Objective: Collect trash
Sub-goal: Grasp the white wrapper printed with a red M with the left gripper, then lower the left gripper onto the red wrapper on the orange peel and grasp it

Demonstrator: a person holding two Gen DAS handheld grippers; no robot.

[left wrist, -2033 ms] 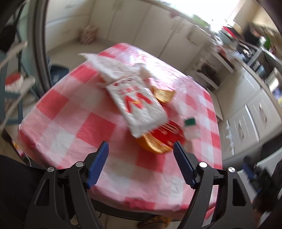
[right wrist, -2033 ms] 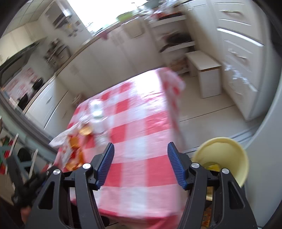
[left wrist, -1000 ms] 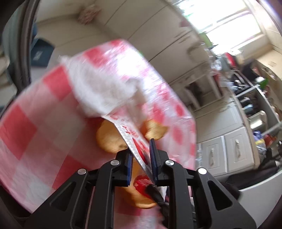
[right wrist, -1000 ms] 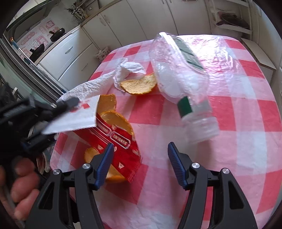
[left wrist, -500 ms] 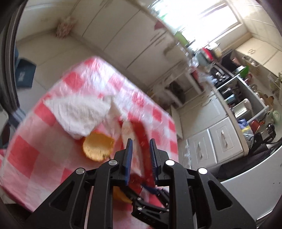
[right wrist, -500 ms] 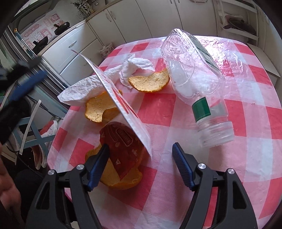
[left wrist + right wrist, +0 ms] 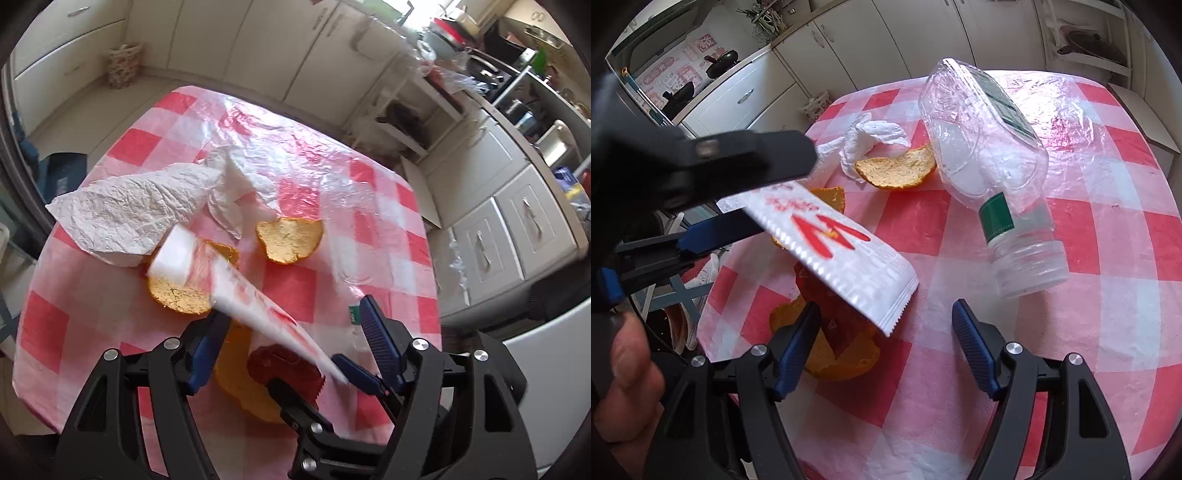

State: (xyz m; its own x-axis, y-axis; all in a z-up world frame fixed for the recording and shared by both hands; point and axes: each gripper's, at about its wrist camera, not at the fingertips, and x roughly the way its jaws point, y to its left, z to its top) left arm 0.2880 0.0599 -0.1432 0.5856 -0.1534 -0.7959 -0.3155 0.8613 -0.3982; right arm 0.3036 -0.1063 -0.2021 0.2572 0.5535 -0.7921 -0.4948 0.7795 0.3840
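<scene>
A white snack wrapper with red print (image 7: 831, 251) hangs in the air over the red-checked table (image 7: 1108, 258). In the left wrist view the wrapper (image 7: 258, 306) crosses between the spread fingers of my left gripper (image 7: 288, 339), which is open. In the right wrist view the left gripper's blue finger (image 7: 716, 232) touches the wrapper's far end. My right gripper (image 7: 882, 347) is open and empty, low over the table edge. A crushed clear bottle (image 7: 990, 166), orange peels (image 7: 897, 170) (image 7: 290, 240), a red wrapper (image 7: 834, 306) and a crumpled tissue (image 7: 125, 214) lie on the table.
White kitchen cabinets (image 7: 258, 48) line the far wall. Drawers (image 7: 517, 229) and a shelf with clutter stand to the right of the table. A small wicker bin (image 7: 123, 64) sits on the floor by the cabinets. A hand (image 7: 624, 369) holds the left gripper.
My left gripper was shut on the white wrapper and lifted it; now its fingers have spread wide. The wrapper has turned flat and blurs with motion. My right gripper stayed open by the table edge.
</scene>
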